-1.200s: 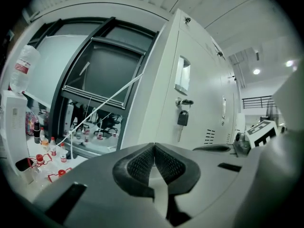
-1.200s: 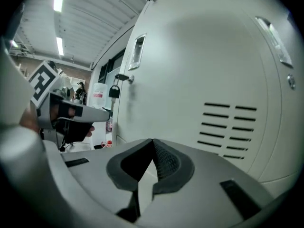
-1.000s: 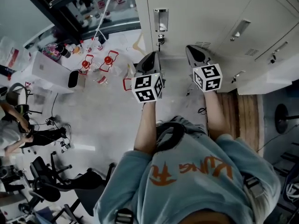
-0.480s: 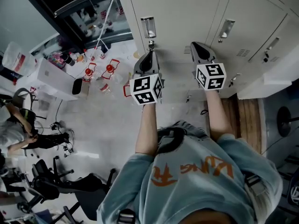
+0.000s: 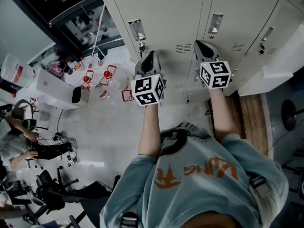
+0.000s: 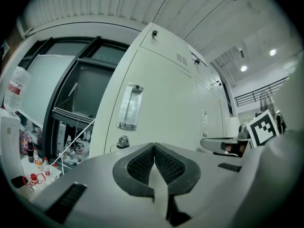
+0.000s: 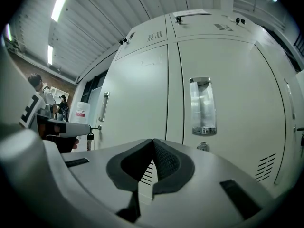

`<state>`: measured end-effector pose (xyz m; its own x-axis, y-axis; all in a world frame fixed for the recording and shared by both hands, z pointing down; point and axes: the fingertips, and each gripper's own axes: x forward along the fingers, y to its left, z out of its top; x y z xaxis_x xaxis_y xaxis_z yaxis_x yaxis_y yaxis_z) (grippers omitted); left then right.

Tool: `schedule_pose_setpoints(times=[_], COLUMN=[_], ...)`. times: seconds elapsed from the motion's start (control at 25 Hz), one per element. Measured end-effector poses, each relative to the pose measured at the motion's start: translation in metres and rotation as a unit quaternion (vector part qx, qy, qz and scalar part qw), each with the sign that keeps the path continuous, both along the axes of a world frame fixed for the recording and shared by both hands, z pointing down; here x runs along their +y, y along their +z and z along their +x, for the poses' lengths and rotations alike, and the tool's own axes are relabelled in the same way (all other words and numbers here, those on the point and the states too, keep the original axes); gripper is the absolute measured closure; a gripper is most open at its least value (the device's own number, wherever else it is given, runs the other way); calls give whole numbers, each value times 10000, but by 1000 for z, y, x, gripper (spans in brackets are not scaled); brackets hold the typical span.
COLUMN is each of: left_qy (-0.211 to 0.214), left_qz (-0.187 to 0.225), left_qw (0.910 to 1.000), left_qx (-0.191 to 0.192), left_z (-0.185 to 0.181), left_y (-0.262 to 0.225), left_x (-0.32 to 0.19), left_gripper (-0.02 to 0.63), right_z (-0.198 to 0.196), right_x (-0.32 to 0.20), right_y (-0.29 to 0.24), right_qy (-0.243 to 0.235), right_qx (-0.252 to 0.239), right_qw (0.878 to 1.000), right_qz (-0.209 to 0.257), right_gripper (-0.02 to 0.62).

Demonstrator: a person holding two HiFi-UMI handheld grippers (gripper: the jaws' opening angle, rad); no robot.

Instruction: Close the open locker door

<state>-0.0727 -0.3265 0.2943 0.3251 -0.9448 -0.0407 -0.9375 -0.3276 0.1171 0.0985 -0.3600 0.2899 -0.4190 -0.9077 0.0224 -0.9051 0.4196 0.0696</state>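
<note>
A row of pale grey lockers [image 5: 166, 18] fills the top of the head view. At the far right one door [image 5: 278, 63] stands out from the row, open. My left gripper [image 5: 150, 57] is shut and empty, pointing at a closed door just below its recessed handle [image 5: 137, 29] and key lock [image 6: 123, 141]. My right gripper [image 5: 200, 44] is also shut and empty, in front of the neighbouring closed door with its handle [image 7: 203, 106] and lock [image 7: 203, 147]. Neither gripper touches the lockers. In the left gripper view the jaws [image 6: 154, 148] meet; so do the right ones [image 7: 153, 144].
Red-capped bottles [image 5: 97, 75] and a white box [image 5: 50, 84] sit on the floor at the left. A seated person [image 5: 21, 144] and office chairs [image 5: 57, 194] are further left. A wooden floor strip [image 5: 249, 113] runs under the open door.
The head view has tilted up, so more of the locker fronts shows. Both grippers stay shut and side by side, now closer to the closed doors.
</note>
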Motion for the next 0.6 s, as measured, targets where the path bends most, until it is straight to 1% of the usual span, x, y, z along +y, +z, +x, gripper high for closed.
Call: schedule_pose_setpoints(times=[0.24, 0.6], left_qy=[59, 61], left_qz=[28, 35], left_qw=[10000, 10000], left_qx=[-35, -65], left_z=[13, 23], left_y=[0, -1], left_x=[1, 6], left_gripper=[586, 586], right_z=[15, 27], right_x=[3, 9], right_y=[-3, -6], right_qy=[65, 51], right_qx=[-56, -78], right_qw=[10000, 9999], right_qz=[44, 78], right_gripper=[597, 597])
